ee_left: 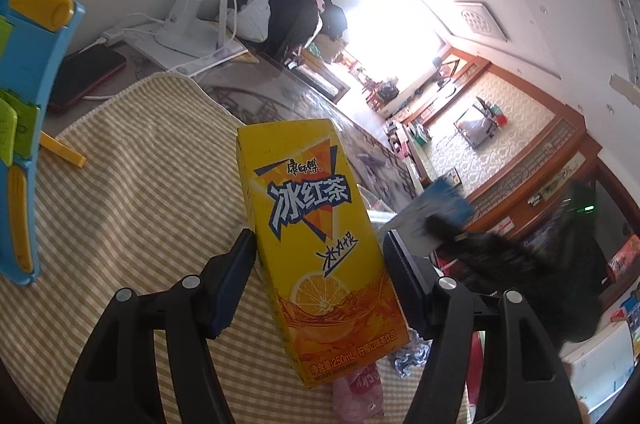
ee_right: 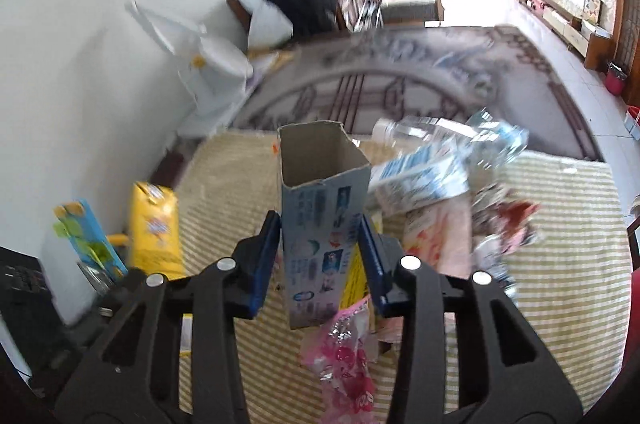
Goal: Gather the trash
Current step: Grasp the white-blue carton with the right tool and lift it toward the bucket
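While the yellow tea carton (ee_left: 316, 240) stands between the fingers of my left tool (ee_left: 320, 264), its long axis runs up and away from me, leaning a little to the left, with the printed front facing my camera and the flat top end farthest from me. Both pads sit against its narrow sides, so my left tool holds it at a middling width above the striped cloth (ee_left: 120, 192) on the worktop.

My right tool (ee_right: 320, 244) is clamped on a grey-blue cardboard box (ee_right: 320, 224). That box also stands on end, long axis nearly upright, its open mouth pointing up and away so I look into the bare brown inside. The blue pads press its two side walls, the jaws fairly narrow.

Below that box lies a pink wrapper (ee_right: 344, 356) on the same striped cloth, and to its right a heap of crumpled trash (ee_right: 448, 176), blurred. In the right wrist view the yellow carton shows at the left, next to a blue and yellow plastic stand (ee_right: 86, 240).

Both tools tilt downward toward the worktop. My left one points out over the cloth's far right edge, where the blurred right tool (ee_left: 408, 244) and its box appear.
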